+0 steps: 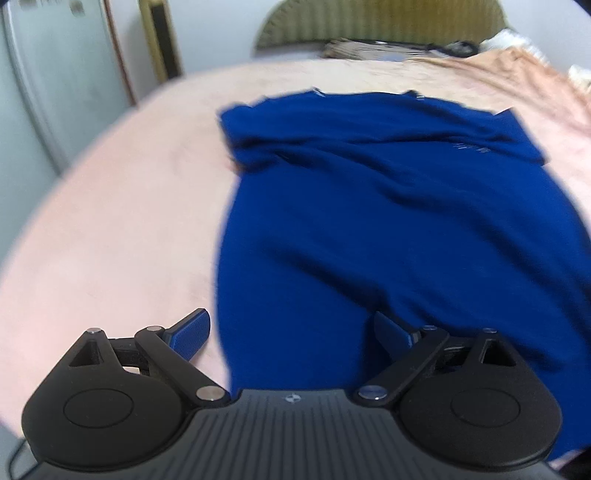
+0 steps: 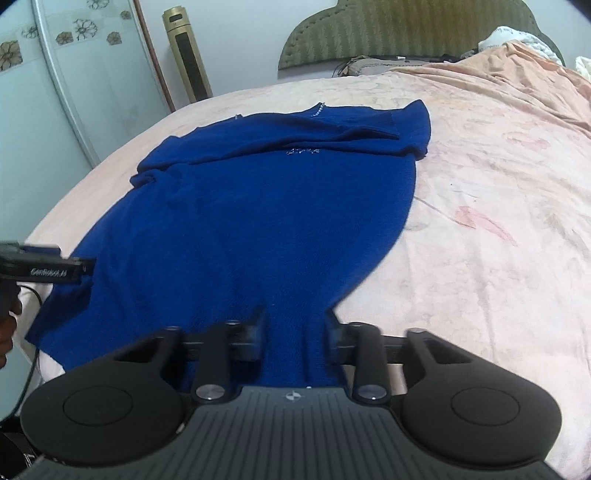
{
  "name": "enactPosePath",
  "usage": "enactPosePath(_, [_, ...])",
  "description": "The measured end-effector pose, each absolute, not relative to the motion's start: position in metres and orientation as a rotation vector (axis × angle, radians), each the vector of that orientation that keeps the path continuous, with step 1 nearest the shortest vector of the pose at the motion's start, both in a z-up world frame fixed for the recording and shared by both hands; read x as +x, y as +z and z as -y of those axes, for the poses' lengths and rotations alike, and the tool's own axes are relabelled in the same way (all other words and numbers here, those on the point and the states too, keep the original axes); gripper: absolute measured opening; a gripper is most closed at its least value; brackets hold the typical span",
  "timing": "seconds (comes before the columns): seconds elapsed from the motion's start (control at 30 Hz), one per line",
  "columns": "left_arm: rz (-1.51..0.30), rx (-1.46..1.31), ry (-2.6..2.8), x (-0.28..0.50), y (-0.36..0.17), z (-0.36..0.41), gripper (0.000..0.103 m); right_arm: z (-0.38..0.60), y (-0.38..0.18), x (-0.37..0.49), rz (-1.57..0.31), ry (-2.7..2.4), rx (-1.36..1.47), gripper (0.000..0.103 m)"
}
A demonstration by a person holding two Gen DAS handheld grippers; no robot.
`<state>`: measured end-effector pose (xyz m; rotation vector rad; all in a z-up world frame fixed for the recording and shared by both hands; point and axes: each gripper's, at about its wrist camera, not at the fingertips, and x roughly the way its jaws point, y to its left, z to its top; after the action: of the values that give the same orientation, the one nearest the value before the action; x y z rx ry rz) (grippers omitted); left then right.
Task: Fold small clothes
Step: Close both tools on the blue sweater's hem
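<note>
- Bed [image 2: 498, 229] under a pale pink floral sheet, filling both views ahead of the fingers; far end cut off behind a green padded headboard [image 2: 406, 29], with crumpled bedding there too small to make out.
- Blue sweater [image 2: 258, 221] spread flat on the bed, hem nearest the fingers, neckline farthest; both sleeves folded in across the chest, a small glittery mark between them hard to read.
- Left wrist view smeared by blur, sweater edges soft; near hem hidden below the gripper body.
- Right gripper [image 2: 295, 332] clenched on a bunched ridge of the sweater's hem, cloth pinched between both fingers [image 2: 255, 338]; jaws narrow.
- Left gripper [image 1: 291, 332] released, jaws wide; left finger over bare sheet, right finger over the sweater, the hem's side edge between them, nothing pinched.
- Left gripper again at the left edge of the right wrist view, mostly cut off, beside the sweater's hem corner; part of a hand [image 2: 7, 325] behind it, dim.
</note>
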<state>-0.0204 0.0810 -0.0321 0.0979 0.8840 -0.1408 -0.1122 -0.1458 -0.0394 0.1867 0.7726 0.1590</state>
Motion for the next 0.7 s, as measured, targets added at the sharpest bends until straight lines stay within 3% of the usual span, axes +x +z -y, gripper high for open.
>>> enactPosePath(0.07, [-0.897,0.046,-0.169,-0.020,-0.032,-0.090,0.057,0.148,-0.039,-0.111,-0.765,0.159,0.199,0.019])
enactPosePath(0.1, [-0.892,0.056,-0.167,-0.020,-0.030,-0.091,0.035,0.149,-0.038,-0.110,-0.762,0.159,0.202,0.017])
enactPosePath(0.17, [-0.890,0.051,-0.171,-0.019,-0.027,-0.095,0.014,0.150,-0.037,-0.107,-0.751,0.156,0.206,0.014])
enactPosePath(0.2, [-0.889,0.029,-0.178,-0.017,-0.025,-0.098,0.010,0.151,-0.036,-0.105,-0.743,0.155,0.208,0.013])
enactPosePath(0.63, [-0.803,-0.060,-0.222,0.039,-0.009,-0.092,0.009,0.177,-0.013,-0.034,-0.635,0.016,0.132,0.008])
enactPosePath(0.67, [-0.820,-0.077,-0.219,0.043,-0.010,-0.095,0.011,0.180,-0.014,-0.030,-0.654,0.016,0.150,0.009])
enactPosePath(0.7, [-0.830,-0.098,-0.221,0.043,-0.010,-0.098,0.012,0.183,-0.015,-0.031,-0.659,0.021,0.174,0.021])
